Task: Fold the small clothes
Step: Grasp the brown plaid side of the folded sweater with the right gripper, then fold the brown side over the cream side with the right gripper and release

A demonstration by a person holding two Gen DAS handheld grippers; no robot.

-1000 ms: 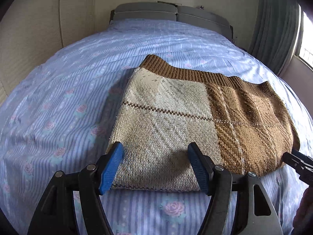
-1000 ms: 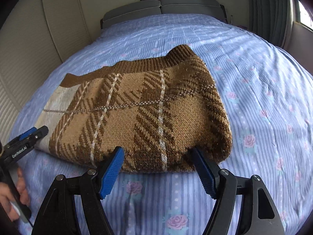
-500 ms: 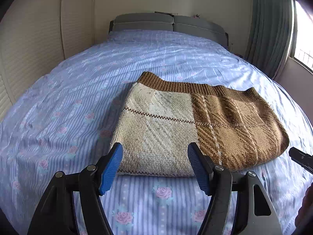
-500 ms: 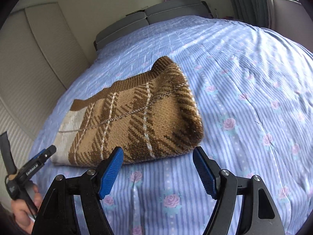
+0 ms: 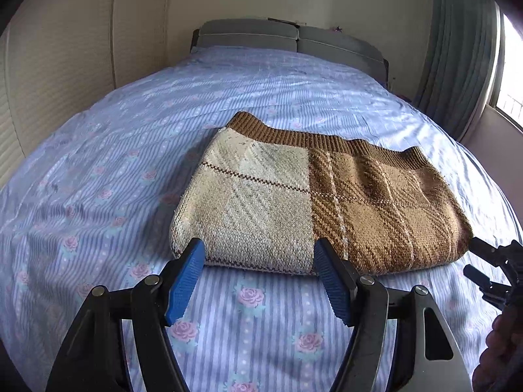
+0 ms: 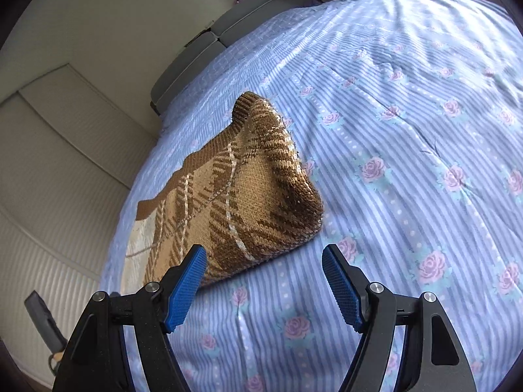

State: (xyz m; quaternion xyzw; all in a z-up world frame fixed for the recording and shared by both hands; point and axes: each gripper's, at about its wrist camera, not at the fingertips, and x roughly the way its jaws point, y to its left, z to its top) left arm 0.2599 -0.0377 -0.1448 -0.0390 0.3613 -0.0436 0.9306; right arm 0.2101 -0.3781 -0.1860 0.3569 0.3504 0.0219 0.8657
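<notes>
One folded knit sweater [image 5: 313, 209] lies on the bed [image 5: 114, 170], in the middle of the left wrist frame and left of centre in the right wrist frame [image 6: 235, 202]. It is a single flat packet, cream on its left part and brown plaid on its right, with one ribbed brown band along its far edge. The bed carries one blue striped sheet printed with pink roses, and two grey cushions [image 5: 287, 37] stand side by side at its head in the upper middle of the left wrist frame. One grey-green curtain [image 5: 457, 65] hangs at the upper right, beside a bright window.

Two grippers show. The left gripper [image 5: 260, 256] sits at the bottom centre of its own frame, its two blue-padded jaws spread apart, empty, just in front of the sweater's near edge. The right gripper [image 6: 264, 256] is at the bottom centre of its own view, jaws likewise spread and empty, its left pad overlapping the sweater's near corner in the picture; whether they touch I cannot tell. It also appears at the right edge of the left wrist frame [image 5: 490, 271], beside the brown end of the sweater, with part of a hand [image 5: 500, 343] below it.
</notes>
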